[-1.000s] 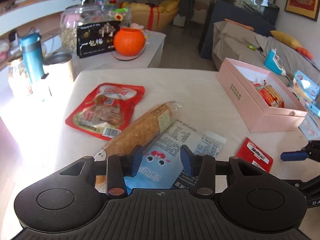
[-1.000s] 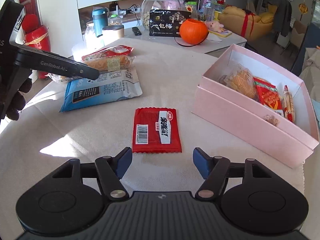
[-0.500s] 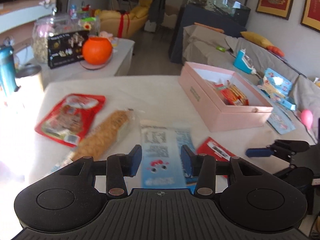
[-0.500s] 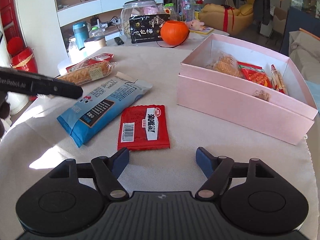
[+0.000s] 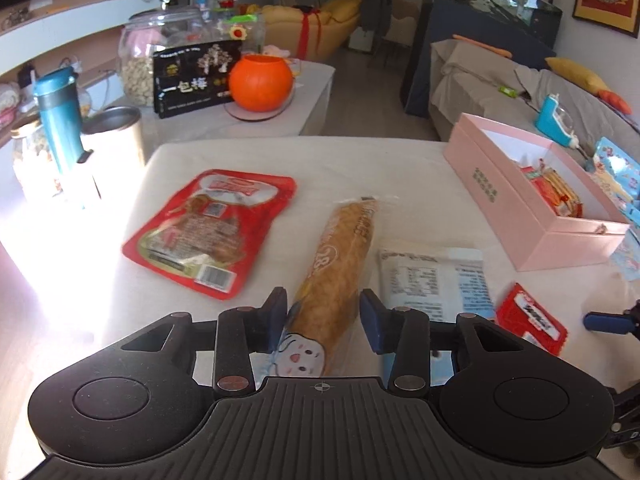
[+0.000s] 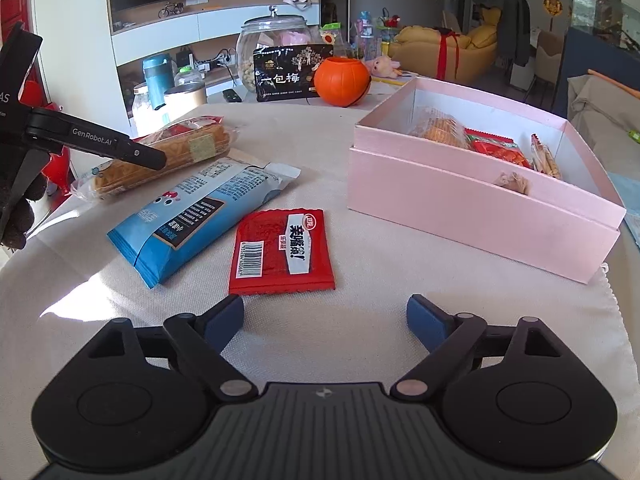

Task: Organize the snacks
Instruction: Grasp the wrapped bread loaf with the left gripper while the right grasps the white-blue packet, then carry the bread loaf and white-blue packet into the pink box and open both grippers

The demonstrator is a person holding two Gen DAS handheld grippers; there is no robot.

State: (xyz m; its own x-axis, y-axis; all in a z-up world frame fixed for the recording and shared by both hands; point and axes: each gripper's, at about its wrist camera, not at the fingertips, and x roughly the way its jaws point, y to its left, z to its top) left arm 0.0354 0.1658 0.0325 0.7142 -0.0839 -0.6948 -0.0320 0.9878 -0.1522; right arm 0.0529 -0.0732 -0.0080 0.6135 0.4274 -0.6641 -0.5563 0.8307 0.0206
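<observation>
On table: four loose snack packets.

A long clear-wrapped biscuit roll, golden brown, lies flat on the white tablecloth, its far end pointing to about 12 o'clock. At its 10 o'clock, apart from it, a large red pouch lies flat, barcode nearest. At 3 o'clock, just beside the roll, a blue-and-white packet lies label side up. A small red sachet lies flat just beside that packet. Toward 2 o'clock stands an open pink box holding several snack packs.
</observation>
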